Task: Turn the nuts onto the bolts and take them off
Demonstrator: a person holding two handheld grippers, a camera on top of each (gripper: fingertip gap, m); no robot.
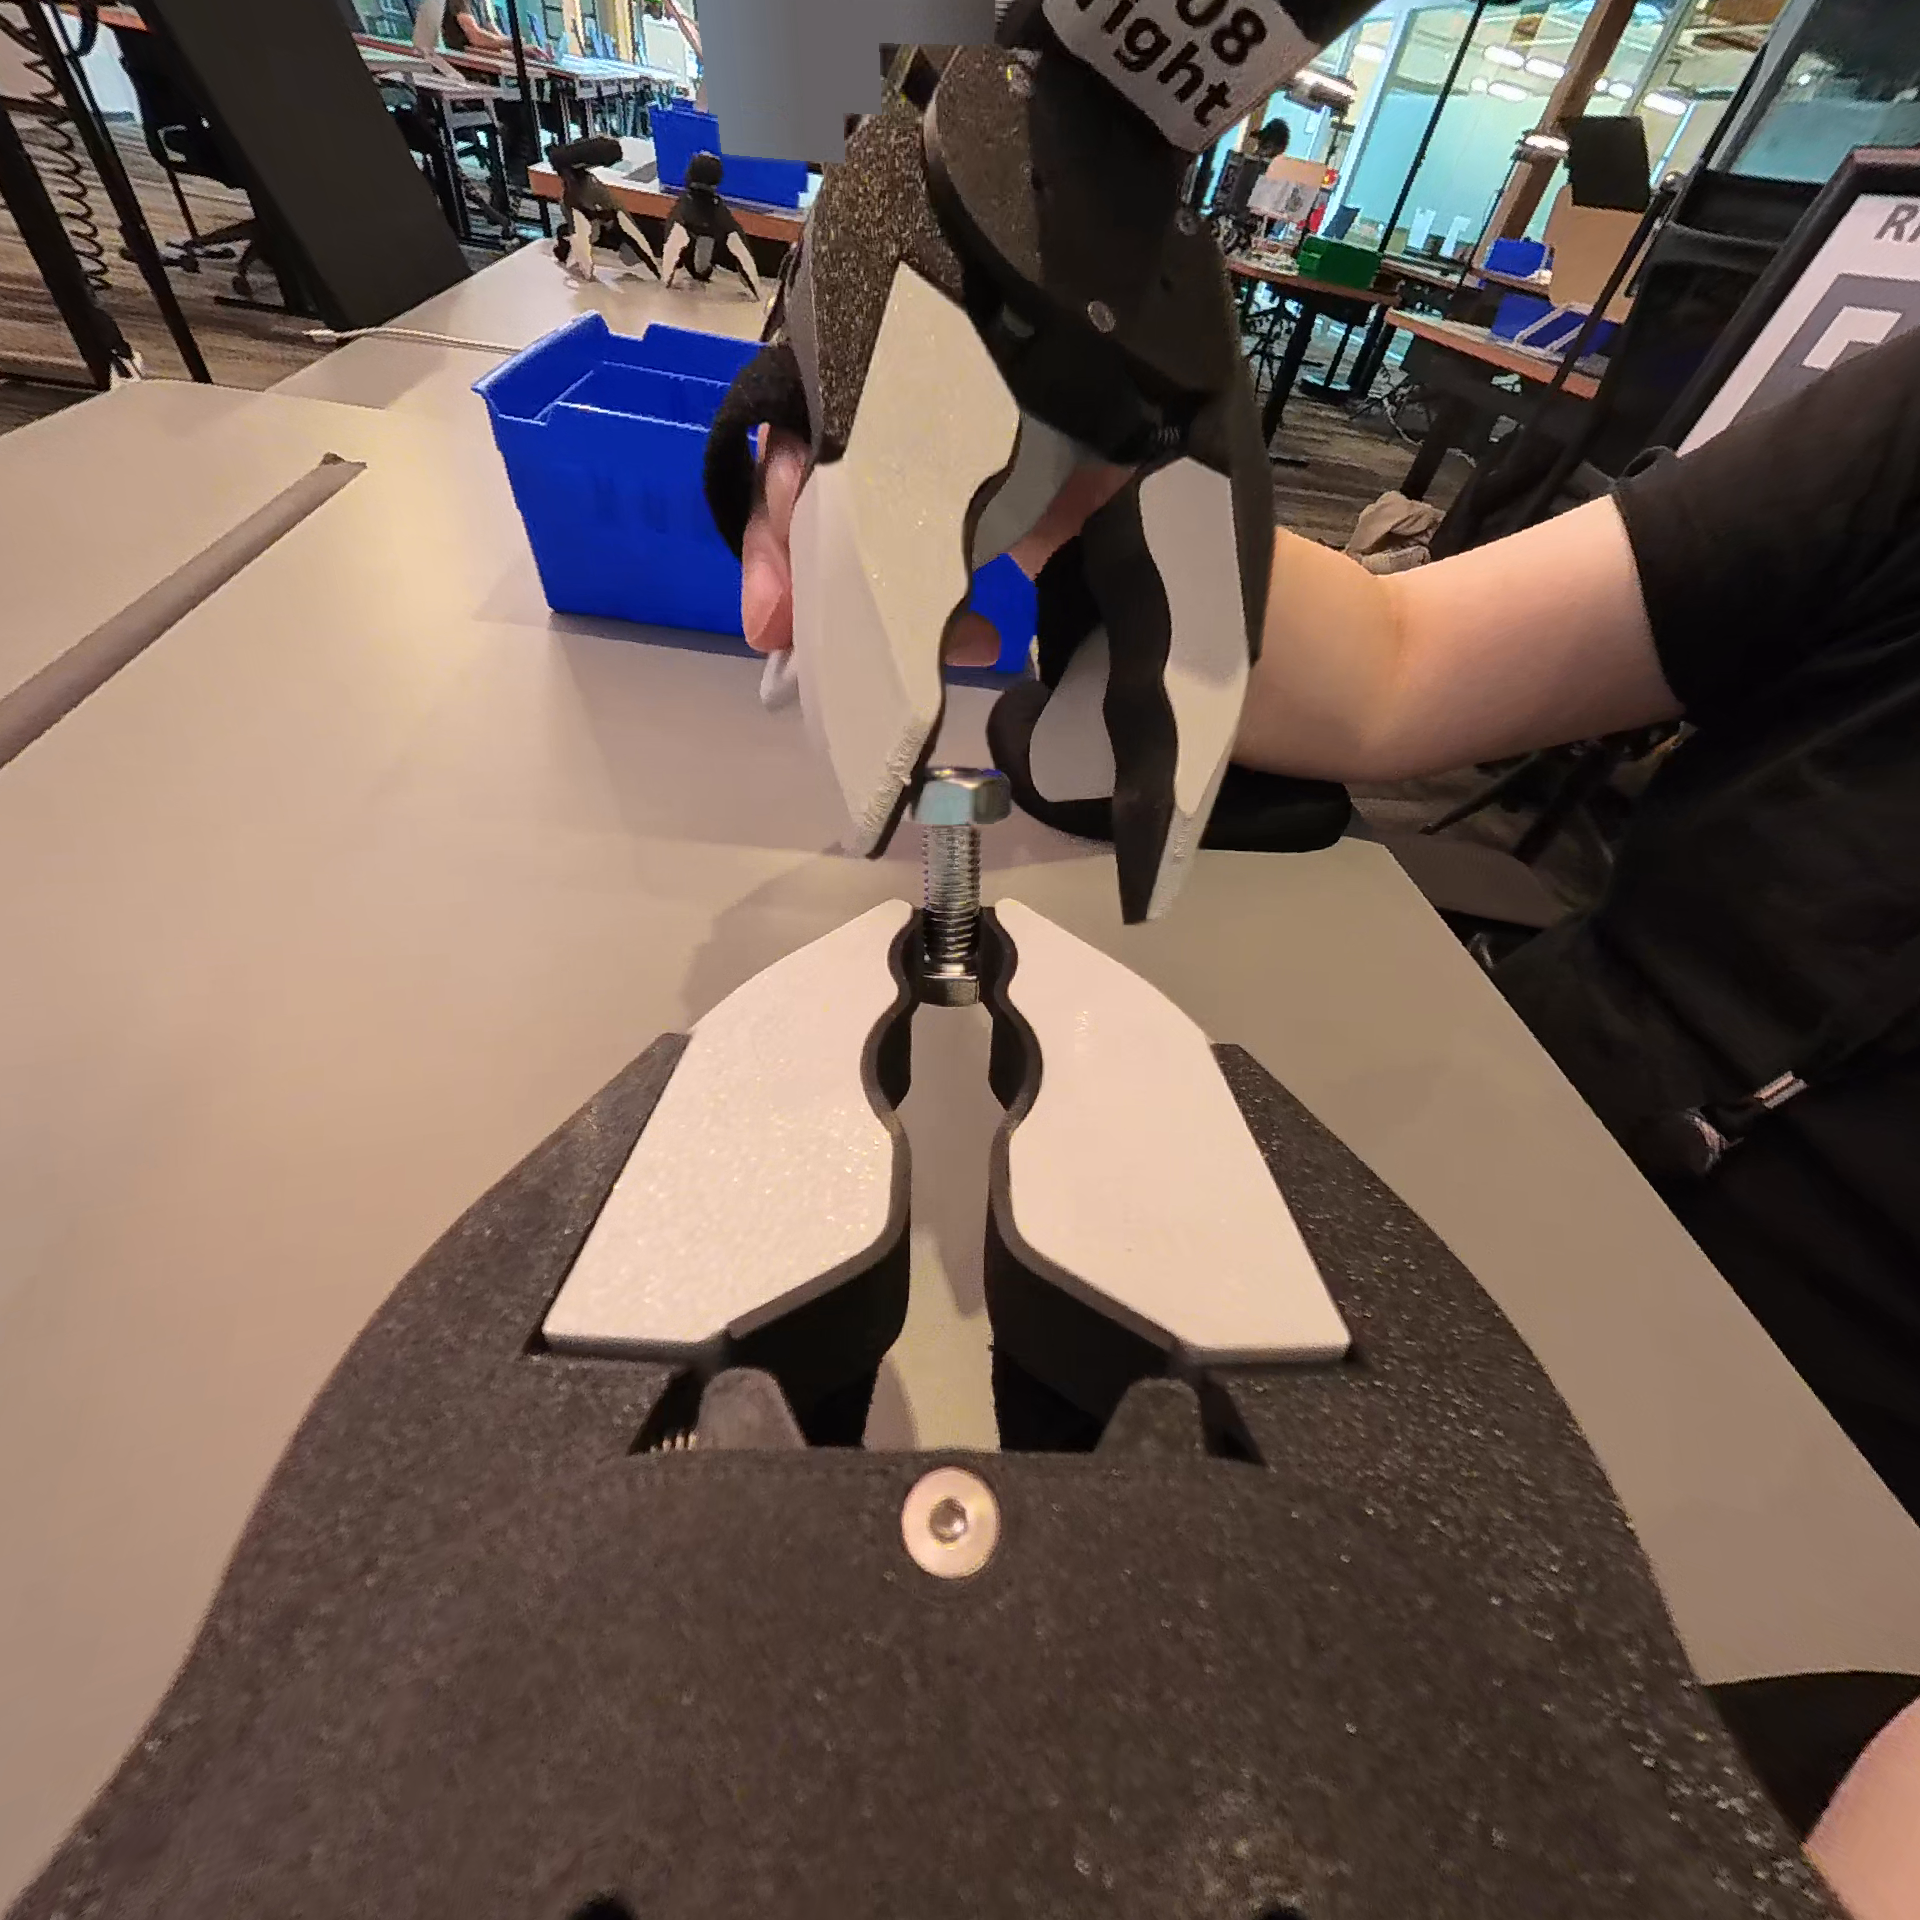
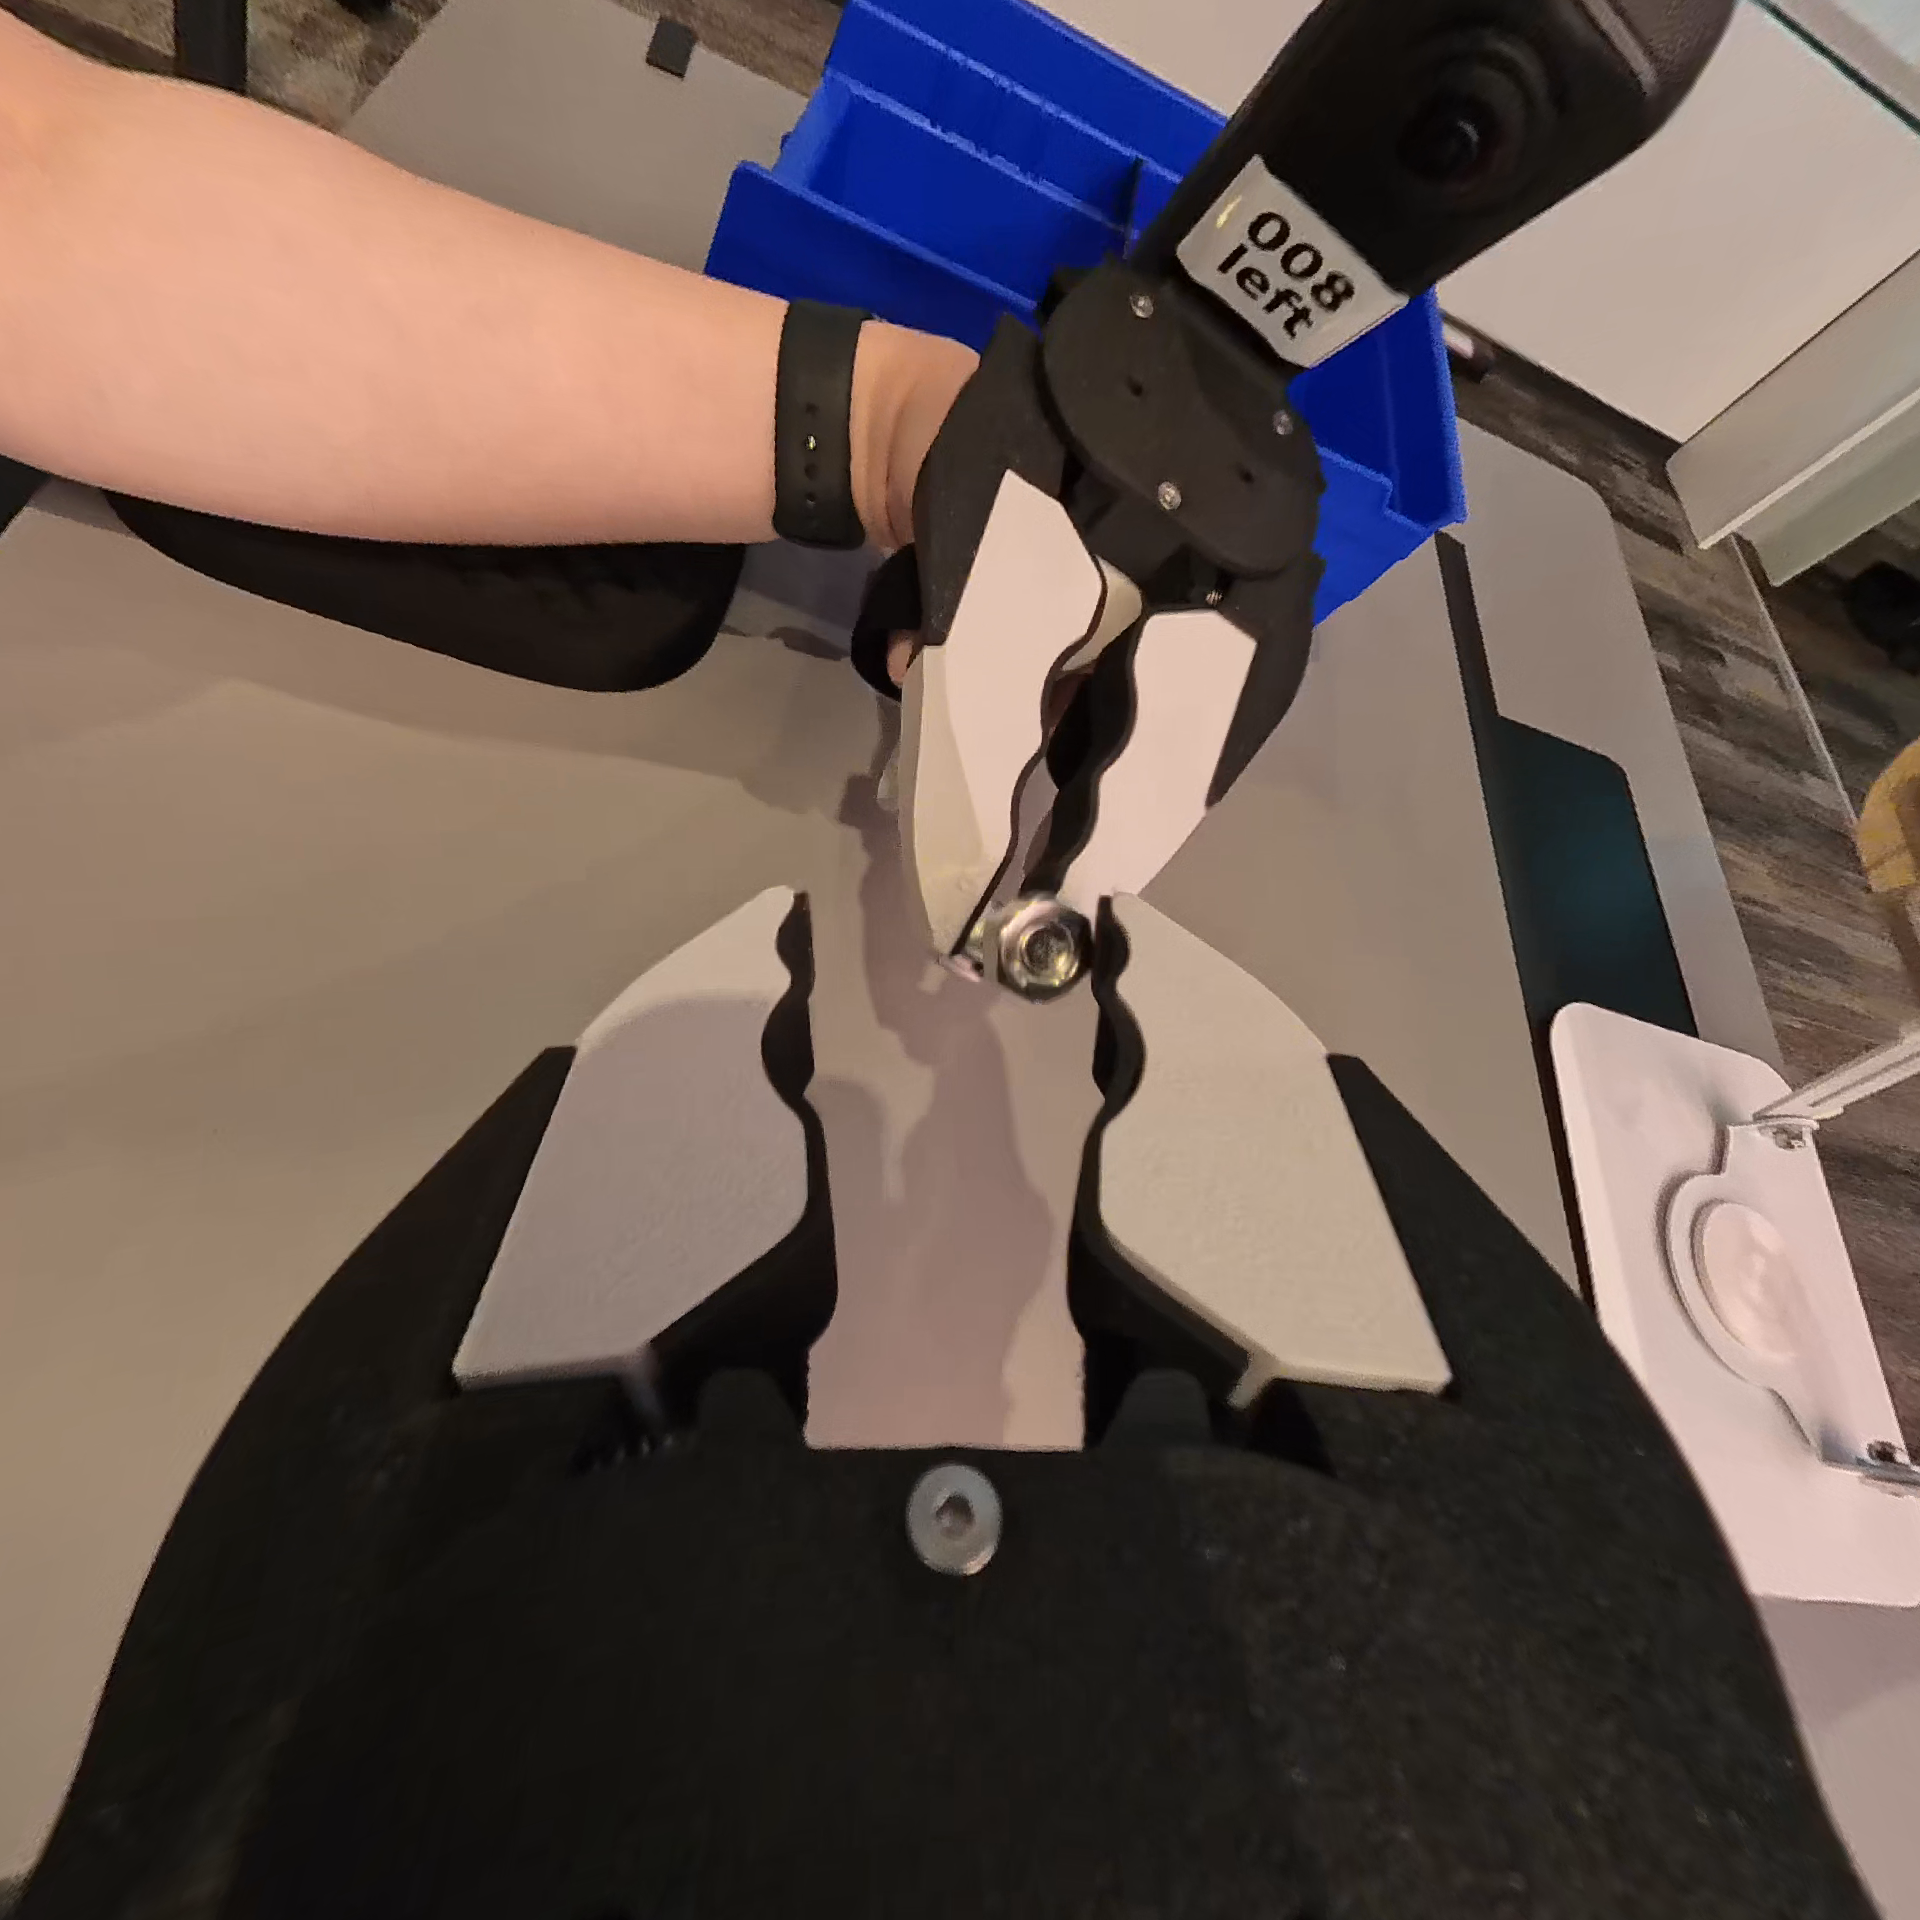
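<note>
A steel bolt [image 1: 949, 894] stands upright, threads up, with a hex nut [image 1: 961, 798] at its top end. My left gripper [image 1: 951, 920] is shut on the bolt's head and holds it above the grey table [image 1: 312, 935]. My right gripper [image 1: 1013, 862] comes down from above, open, with its fingers either side of the nut and one finger [image 1: 883, 644] touching it. In the right wrist view the nut [image 2: 1039, 951] shows end-on beside the right-hand finger [image 2: 1226, 1143] of my open right gripper [image 2: 951, 914], with the left gripper [image 2: 1029, 920] reaching in from the top.
A blue bin [image 1: 613, 488] stands on the table behind the grippers; it also shows in the right wrist view [image 2: 935, 177]. Two spare grippers [image 1: 644, 229] stand on a far table. A white plate with a fitting [image 2: 1714, 1299] lies at the right. The person's arms [image 1: 1455, 644] [image 2: 416, 364] reach in. The tips of both grippers are at nearly the same place.
</note>
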